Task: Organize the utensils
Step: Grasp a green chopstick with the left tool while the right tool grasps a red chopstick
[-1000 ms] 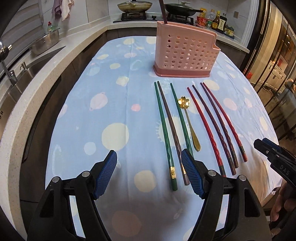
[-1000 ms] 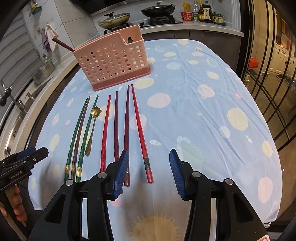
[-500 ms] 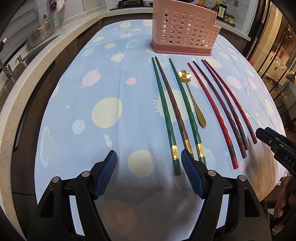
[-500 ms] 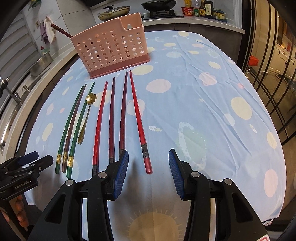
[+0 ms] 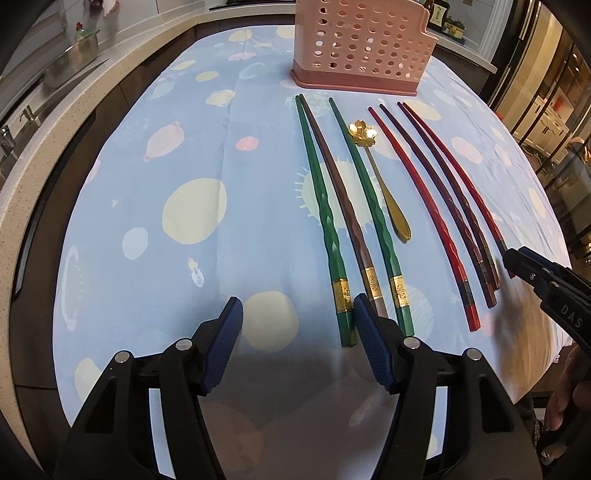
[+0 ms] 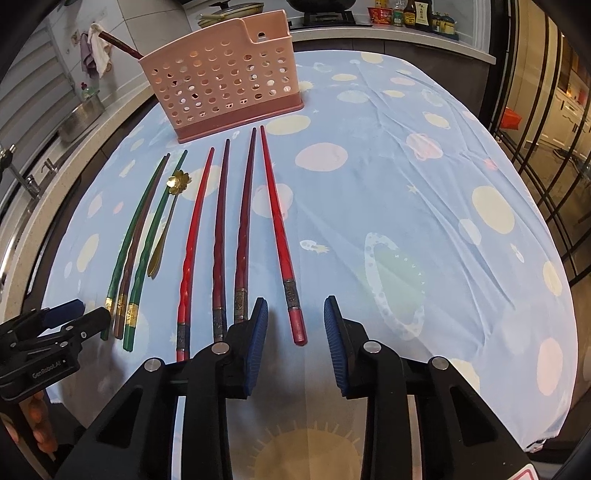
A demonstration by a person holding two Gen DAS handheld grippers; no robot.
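Note:
A pink perforated utensil holder [image 5: 360,44] [image 6: 225,85] stands at the far side of the table, with one dark chopstick [image 6: 120,44] leaning out of it. On the cloth lie two green chopsticks [image 5: 321,214] [image 6: 127,243] with a brown one [image 5: 341,199] between them, a gold flower-headed spoon [image 5: 384,184] [image 6: 166,221], and several red and dark red chopsticks [image 5: 439,206] [image 6: 277,221]. My left gripper [image 5: 297,314] is open and empty, its right finger over the brown chopstick's near end. My right gripper [image 6: 295,314] is open, straddling the near end of the rightmost red chopstick [image 6: 295,317].
The table wears a blue cloth with pale spots [image 5: 192,206] [image 6: 424,206]. A stone counter with a sink and metal pot [image 5: 70,59] runs along the left. A stove with pans and bottles [image 6: 413,13] is behind the holder. Glass doors stand at the right.
Both grippers have moved forward and lower toward the near ends of the chopsticks. The right gripper now straddles the rightmost red chopstick. Nothing on the table has moved.

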